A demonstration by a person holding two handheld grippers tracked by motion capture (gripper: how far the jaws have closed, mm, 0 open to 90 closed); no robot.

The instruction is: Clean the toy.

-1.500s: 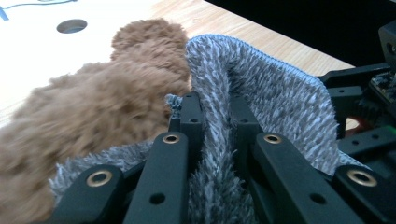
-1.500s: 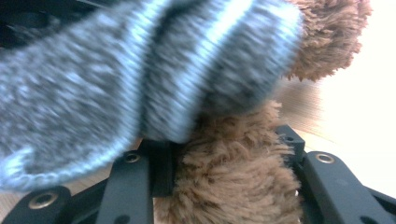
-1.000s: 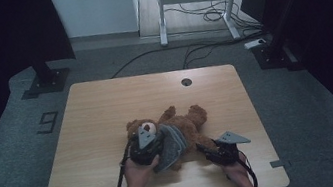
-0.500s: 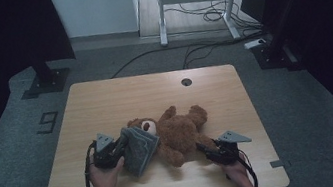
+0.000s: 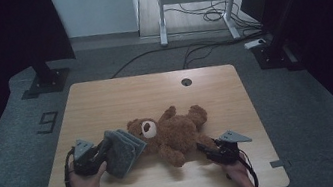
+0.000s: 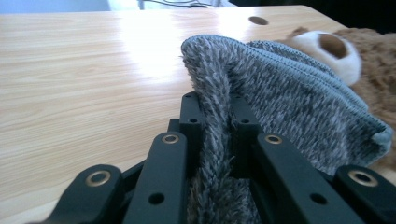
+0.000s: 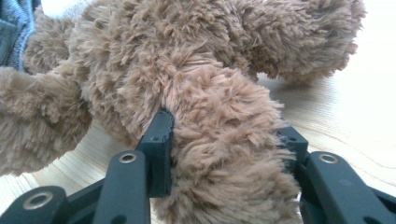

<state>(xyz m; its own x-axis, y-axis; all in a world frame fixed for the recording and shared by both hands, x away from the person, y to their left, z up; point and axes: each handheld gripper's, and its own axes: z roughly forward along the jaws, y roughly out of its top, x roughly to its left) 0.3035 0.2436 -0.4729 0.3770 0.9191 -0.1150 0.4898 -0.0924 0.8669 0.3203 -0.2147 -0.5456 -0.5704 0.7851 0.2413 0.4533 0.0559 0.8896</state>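
A dim room with grey floor and a white desk frame at the back surrounds a light wooden table [image 5: 105,103]. A brown bear [image 5: 176,132] lies on its back near the table's front edge, head toward the left. The left tongs [image 6: 212,116] are clenched on a fold of a grey knit garment [image 5: 122,151], which lies just left of the bear's head and touches it. The right tongs [image 7: 224,140] grasp a furry leg of the bear; their jaws have just been opening a little, yet the leg sits between them with both jaws against the fur.
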